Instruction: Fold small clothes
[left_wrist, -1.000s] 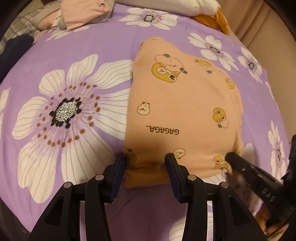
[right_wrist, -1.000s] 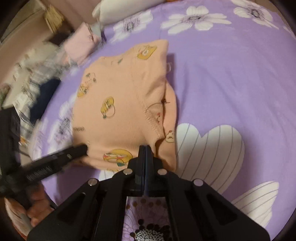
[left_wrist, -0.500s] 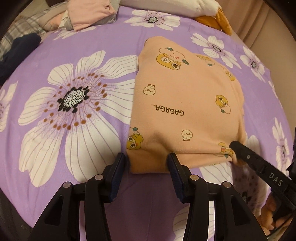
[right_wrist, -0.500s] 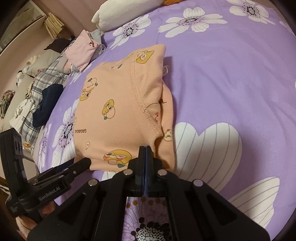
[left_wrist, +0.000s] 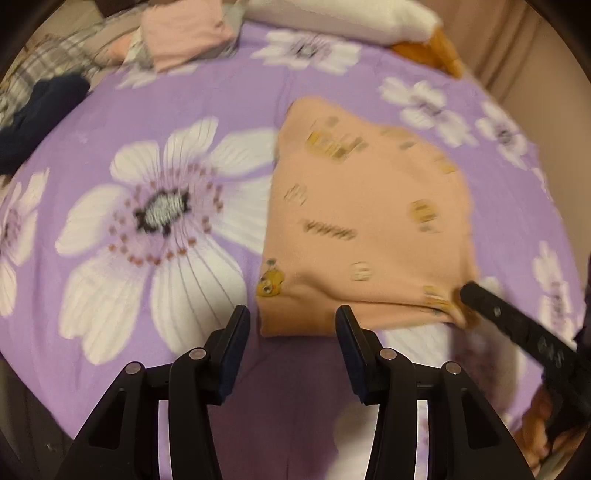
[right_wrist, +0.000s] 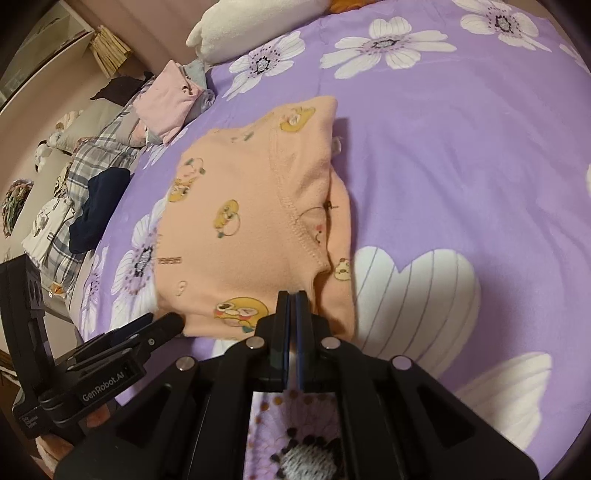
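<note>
Here, nearest, the left gripper (left_wrist: 291, 325) hovers with jaws parted and nothing between them, just short of the near edge of the folded peach garment (left_wrist: 369, 221). The right gripper (right_wrist: 291, 295) has its jaws opening a sliver at the garment's near right corner. The garment lies mid-bedspread (right_wrist: 461, 147); folded pink clothes (right_wrist: 166, 103) sit at the far left edge.

Motion blur smears the prints on the peach garment (left_wrist: 369, 221) beyond reading.
</note>
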